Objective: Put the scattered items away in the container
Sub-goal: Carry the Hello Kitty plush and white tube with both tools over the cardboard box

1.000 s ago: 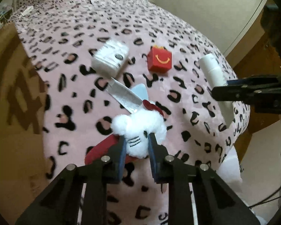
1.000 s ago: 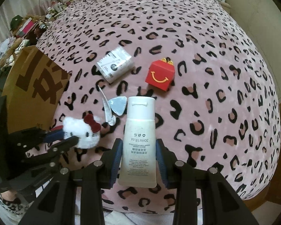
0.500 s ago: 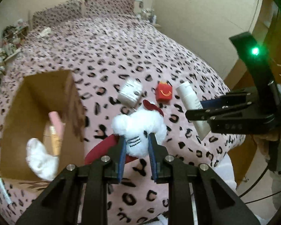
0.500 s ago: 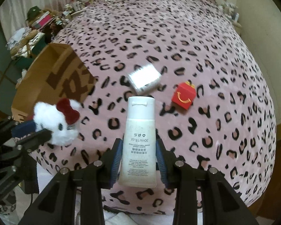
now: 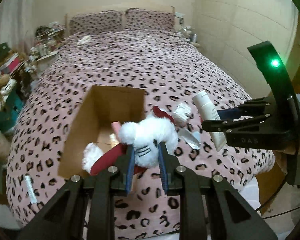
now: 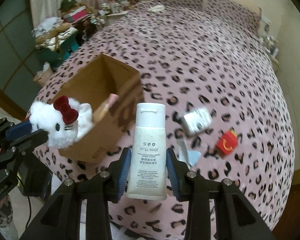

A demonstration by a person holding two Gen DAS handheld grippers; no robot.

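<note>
In the left wrist view, the left claw is clamped on a white Hello Kitty plush with a red bow, held above the near right corner of the open cardboard box on the leopard-print bed, while the right claw at the right grips a white lotion tube. In the right wrist view, the right claw pinches the lotion tube cap-forward, the left claw holds the plush over the box at the left, and a small white box, a red Happy Meal box and a silver packet lie on the bed to the right.
</note>
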